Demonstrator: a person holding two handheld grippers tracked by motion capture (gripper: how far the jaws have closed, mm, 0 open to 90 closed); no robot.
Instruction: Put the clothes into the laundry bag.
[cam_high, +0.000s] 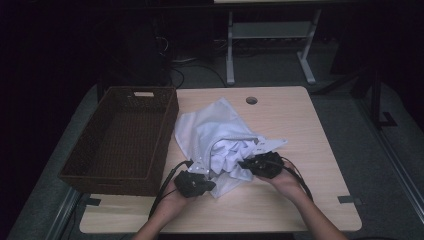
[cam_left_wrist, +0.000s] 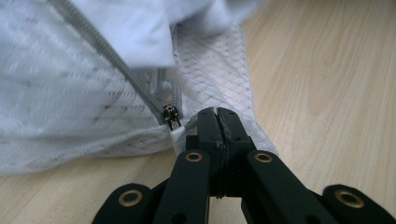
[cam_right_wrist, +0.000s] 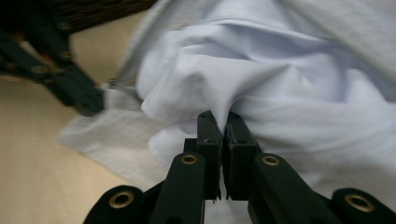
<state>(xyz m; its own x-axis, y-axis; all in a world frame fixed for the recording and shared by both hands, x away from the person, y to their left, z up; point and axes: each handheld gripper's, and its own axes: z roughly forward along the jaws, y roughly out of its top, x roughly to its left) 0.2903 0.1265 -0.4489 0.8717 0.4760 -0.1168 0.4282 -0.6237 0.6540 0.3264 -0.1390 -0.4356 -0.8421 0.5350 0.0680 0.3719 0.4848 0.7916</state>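
While we hold both tools low at the near edge of the pale wooden desk (cam_high: 300, 130), the left hand-held gripper (cam_high: 197, 184) sits with its jaws pressed together on the near corner of the white mesh zip-up laundry bag (cam_high: 207, 127), just beside the small metal zipper pull (cam_left_wrist: 171, 116). The grey zipper track (cam_left_wrist: 107, 51) runs away from that pinch, up and to the left in the left gripper view, so the bag's opening lies directly ahead of this tool.

Just to its right, the right hand-held gripper (cam_high: 256, 164) is clamped on a fold of the crumpled white cotton garment (cam_high: 231, 155) that bulges out of the bag's mouth. In the right gripper view the cloth bunches into a peak at the jaw tips (cam_right_wrist: 223, 122), and the left tool shows off to the upper left.

We judge that the coming move turns on this: garment and bag share one long axis, running from our two tools diagonally away and leftward across the desk, with the bag's closed end farthest off. The right tool is the nearer to the garment; the left anchors the bag.

Farther left stands the dark brown woven rectangular basket (cam_high: 120, 175).
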